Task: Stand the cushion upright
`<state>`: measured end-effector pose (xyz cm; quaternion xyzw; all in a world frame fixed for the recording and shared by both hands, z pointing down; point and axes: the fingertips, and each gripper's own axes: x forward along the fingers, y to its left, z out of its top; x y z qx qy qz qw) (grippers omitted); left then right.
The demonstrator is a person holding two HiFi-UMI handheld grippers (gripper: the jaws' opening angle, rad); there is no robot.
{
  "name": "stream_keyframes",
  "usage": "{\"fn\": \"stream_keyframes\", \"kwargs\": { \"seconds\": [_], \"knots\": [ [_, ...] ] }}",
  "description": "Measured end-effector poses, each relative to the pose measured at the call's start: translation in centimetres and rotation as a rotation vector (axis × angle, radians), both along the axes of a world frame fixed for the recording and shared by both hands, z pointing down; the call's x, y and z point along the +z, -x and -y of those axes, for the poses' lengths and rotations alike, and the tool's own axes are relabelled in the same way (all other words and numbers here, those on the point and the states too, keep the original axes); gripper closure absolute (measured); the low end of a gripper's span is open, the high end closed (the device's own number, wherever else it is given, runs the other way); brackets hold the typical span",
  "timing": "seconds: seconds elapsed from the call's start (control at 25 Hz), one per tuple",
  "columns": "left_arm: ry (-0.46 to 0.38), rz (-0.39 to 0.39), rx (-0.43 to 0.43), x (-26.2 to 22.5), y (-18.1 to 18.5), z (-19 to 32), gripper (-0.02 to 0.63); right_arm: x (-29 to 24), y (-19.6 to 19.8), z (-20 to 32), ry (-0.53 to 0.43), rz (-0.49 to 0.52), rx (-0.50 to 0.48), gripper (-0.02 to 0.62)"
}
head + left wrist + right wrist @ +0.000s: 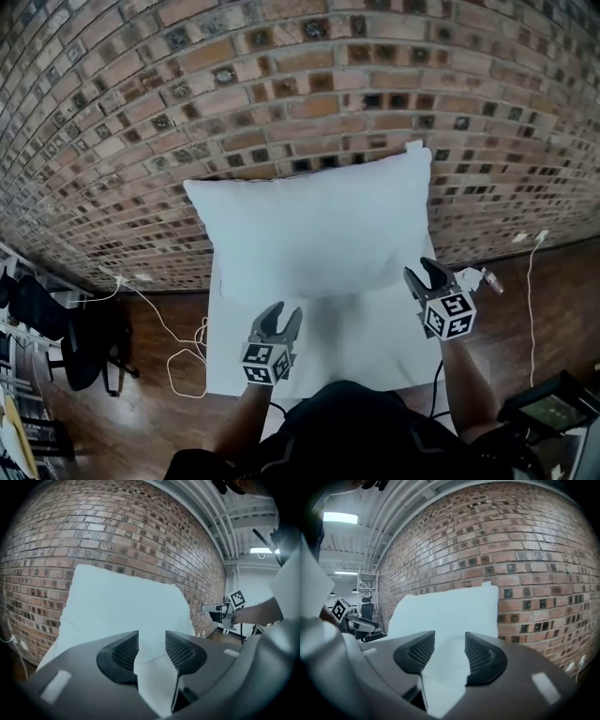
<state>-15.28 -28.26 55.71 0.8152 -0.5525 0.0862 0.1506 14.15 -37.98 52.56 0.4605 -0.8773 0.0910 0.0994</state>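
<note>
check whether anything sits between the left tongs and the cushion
Nothing visible does. The left tongs, open and empty, face the cushion, which stands against the brick wall, with only white tabletop between them.

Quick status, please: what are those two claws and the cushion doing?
Left gripper open, empty. Right gripper open, empty. Cushion upright against brick wall. Nothing in the way.
</note>
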Motion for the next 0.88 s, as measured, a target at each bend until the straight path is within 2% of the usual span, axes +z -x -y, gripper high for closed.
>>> {"fn": "stream_keyframes", "kwargs": {
  "seconds": [0.32, 0.52, 0.56, 0.6, 0.72, 0.88],
  "knots": [
    [-0.161, -0.043, -0.069, -6.1, -1.6, -2.5, 0.483, -4.3, 1.8, -3.7, -0.036, 0.086, -0.087, 0.413],
    [-0.223, -0.060, -0.091, -10.0, -2.6, -5.2, 0.563, -6.3, 2.9, -5.9, -0.060, 0.112, -0.101, 0.453],
    [-0.232, -0.050, -0.101, -10.8, -2.6, -5.9, 0.586, -6.6, 3.3, -6.8, -0.071, 0.097, -0.104, 0.474],
    [-0.247, -0.038, -0.110, -11.6, -2.4, -6.6, 0.606, -6.9, 3.9, -7.7, -0.081, 0.085, -0.113, 0.534],
    [-0.299, -0.031, -0.089, -13.4, -2.2, -8.0, 0.606, -8.2, 5.2, -10.0, -0.085, 0.114, -0.129, 0.588],
    [-0.286, -0.063, -0.016, -14.7, -1.7, -9.9, 0.606, -9.2, 6.2, -12.7, -0.065, 0.162, -0.067, 0.589]
  ]
}}
